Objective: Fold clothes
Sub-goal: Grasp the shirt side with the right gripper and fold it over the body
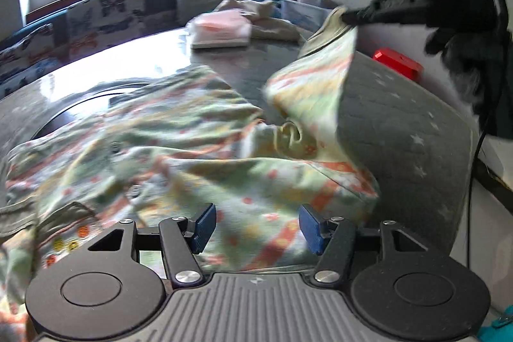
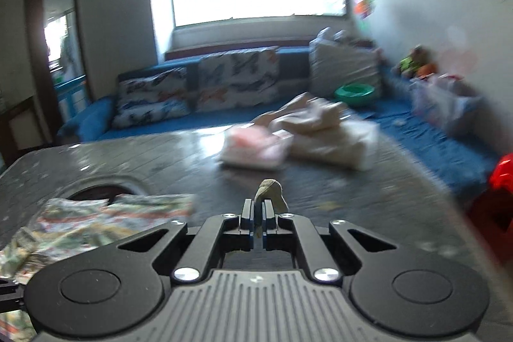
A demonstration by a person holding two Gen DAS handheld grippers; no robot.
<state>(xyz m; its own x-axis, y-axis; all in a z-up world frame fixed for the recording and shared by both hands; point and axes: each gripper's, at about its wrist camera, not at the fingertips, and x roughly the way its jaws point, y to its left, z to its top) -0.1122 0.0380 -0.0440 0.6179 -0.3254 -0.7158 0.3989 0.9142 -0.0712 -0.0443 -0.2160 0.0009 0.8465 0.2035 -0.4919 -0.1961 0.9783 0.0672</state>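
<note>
right gripper (image 2: 258,210) clenched on a lifted edge of the patterned garment (image 1: 179,149), which sprawls unfolded on the table (image 1: 134,60); left gripper (image 1: 255,225) hangs released above it. folded stack (image 2: 256,146) behind: task partly complete.

soft printed cloth garment (image 1: 179,149), glossy tabletop (image 1: 134,63)
</note>
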